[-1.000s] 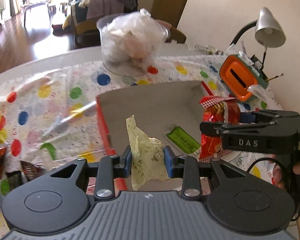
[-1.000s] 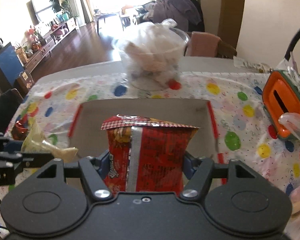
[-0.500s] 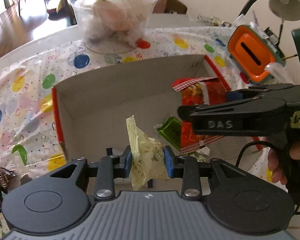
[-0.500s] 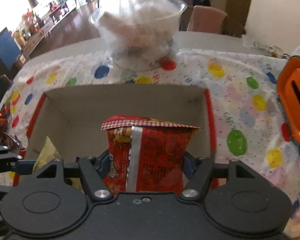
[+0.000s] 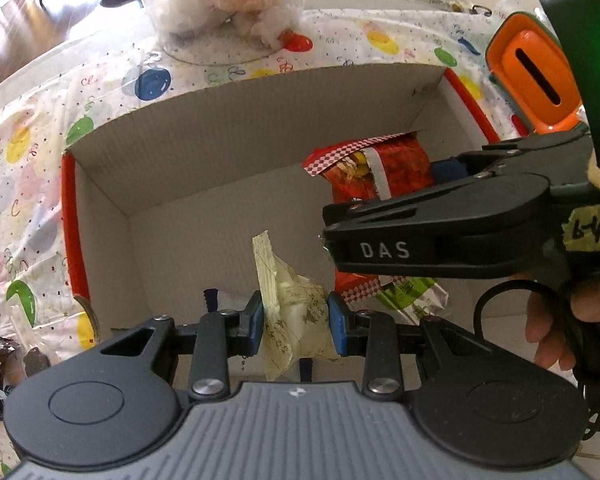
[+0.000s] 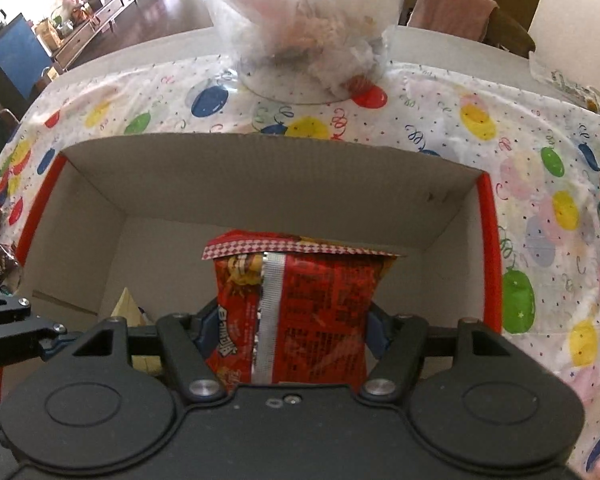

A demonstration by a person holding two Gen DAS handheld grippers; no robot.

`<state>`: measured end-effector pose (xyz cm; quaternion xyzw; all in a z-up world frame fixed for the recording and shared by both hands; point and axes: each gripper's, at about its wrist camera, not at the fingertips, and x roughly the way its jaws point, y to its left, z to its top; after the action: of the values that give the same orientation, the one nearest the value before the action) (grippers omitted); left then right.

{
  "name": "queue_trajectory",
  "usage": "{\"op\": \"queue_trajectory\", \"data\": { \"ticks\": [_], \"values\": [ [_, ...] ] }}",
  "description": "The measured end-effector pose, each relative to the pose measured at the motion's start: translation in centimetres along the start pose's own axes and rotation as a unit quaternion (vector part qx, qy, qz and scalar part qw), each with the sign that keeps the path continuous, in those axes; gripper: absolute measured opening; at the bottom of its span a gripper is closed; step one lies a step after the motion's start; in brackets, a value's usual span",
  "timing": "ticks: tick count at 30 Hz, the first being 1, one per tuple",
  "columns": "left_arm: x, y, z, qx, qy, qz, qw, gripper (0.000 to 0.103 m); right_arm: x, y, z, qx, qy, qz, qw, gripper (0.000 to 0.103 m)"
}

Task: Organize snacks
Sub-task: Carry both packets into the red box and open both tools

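Bright daylight pours in from the room behind, upper left in both views, blowing out the wooden floor and washing the clear plastic tub to near white. The tablecloth glows pale under it. Inside the cardboard box the light is softer, the left wall shaded. Fisheye bending curves the box rims and bench edge. A green glow smears the left view's top right corner.

Balloon-print tablecloth covers the table. Clear plastic tub of crumpled wrappers stands at the far edge. Orange slotted container at right, on the cloth. Beyond: pink cloth draped on a chair, dark screen at far left, wood floor.
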<state>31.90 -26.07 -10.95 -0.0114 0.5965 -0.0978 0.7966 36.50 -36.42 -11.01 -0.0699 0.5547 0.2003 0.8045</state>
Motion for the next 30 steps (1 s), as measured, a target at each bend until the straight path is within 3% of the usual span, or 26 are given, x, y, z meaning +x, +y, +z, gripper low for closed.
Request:
{"op": "queue_trajectory", "data": {
  "ticks": [12, 21, 26, 30],
  "values": [
    [0.7, 0.4, 0.2, -0.006, 0.013, 0.002, 0.9999, 0.033, 1.0, 0.3, -0.3, -0.006, 0.007, 0.001, 1.0, 0.069],
    [-0.3, 0.6, -0.4, -0.007, -0.004, -0.001, 1.0, 0.043, -1.1, 0.5, -0.4, -0.002, -0.018, 0.009, 1.0, 0.079],
    [-1.5, 0.6, -0.8, -0.008, -0.019, -0.008, 0.9998, 0.053, -2.7, 0.4, -0.8, 0.009, -0.034, 0.016, 0.999, 0.084],
    [-2.5, 0.5, -1.2, -0.004, -0.033, -0.009, 0.9994, 0.054, -4.1, 0.6, -1.2, 0.009, -0.047, 0.019, 0.999, 0.086]
  ]
}}
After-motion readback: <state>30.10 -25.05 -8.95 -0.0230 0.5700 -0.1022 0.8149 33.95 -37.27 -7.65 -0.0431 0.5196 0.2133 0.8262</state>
